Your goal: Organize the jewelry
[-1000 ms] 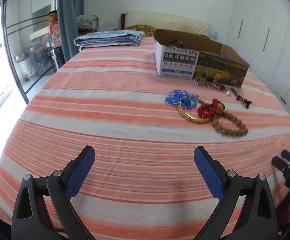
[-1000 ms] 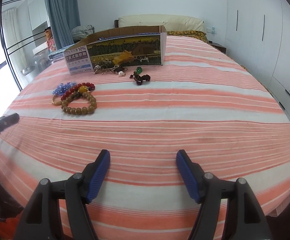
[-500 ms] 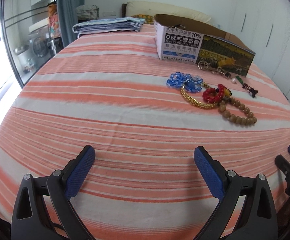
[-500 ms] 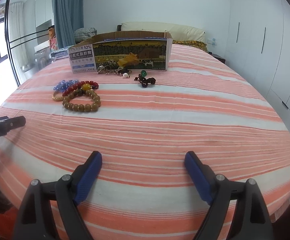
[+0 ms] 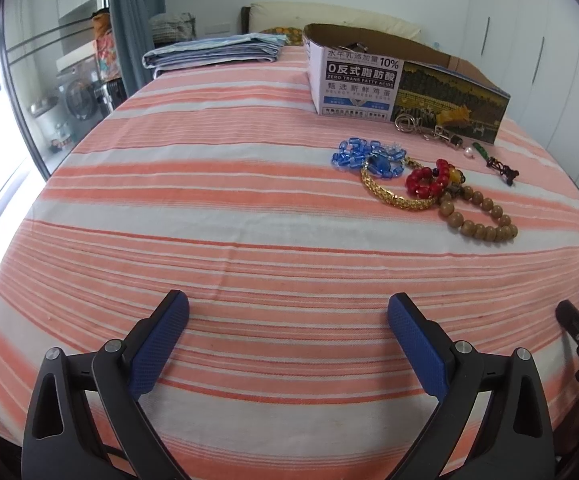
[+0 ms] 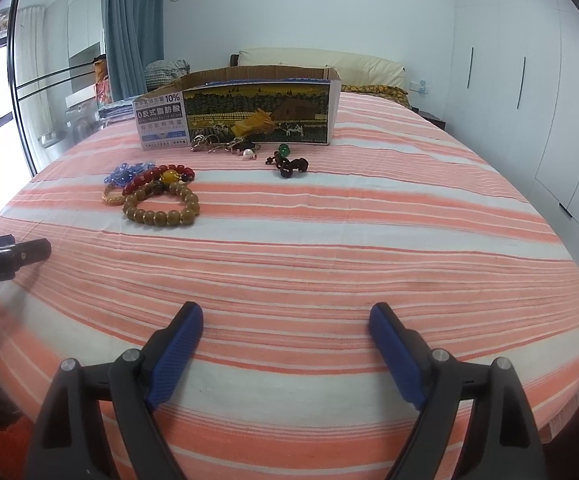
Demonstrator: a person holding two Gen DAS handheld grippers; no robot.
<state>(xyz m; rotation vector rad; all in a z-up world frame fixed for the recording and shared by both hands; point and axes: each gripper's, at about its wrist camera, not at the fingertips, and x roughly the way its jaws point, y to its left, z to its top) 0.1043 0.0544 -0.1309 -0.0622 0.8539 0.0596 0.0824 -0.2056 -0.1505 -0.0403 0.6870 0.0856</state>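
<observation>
A pile of jewelry lies on the striped bed in front of an open cardboard box point(image 5: 405, 76) point(image 6: 249, 104). It holds a blue bead bracelet point(image 5: 363, 154) point(image 6: 129, 171), a gold bangle point(image 5: 393, 198), a red bead bracelet point(image 5: 427, 178) point(image 6: 157, 176), a wooden bead bracelet point(image 5: 477, 220) point(image 6: 161, 210), metal rings point(image 5: 423, 128) point(image 6: 209, 142) and a dark cord with a green bead point(image 5: 499, 164) point(image 6: 287, 162). My left gripper point(image 5: 289, 312) is open and empty near the bed's front edge. My right gripper point(image 6: 287, 322) is open and empty, well short of the jewelry.
Folded blue-striped cloth point(image 5: 213, 54) lies at the far left of the bed. Pillows point(image 6: 321, 66) sit at the head. White wardrobes point(image 6: 529, 92) stand on the right, a glass door point(image 5: 29, 92) on the left. Each gripper shows at the edge of the other's view.
Both grippers have moved forward over the bed, so the jewelry and box look nearer. The right gripper's jaws have opened wider. Nothing was taken hold of.
</observation>
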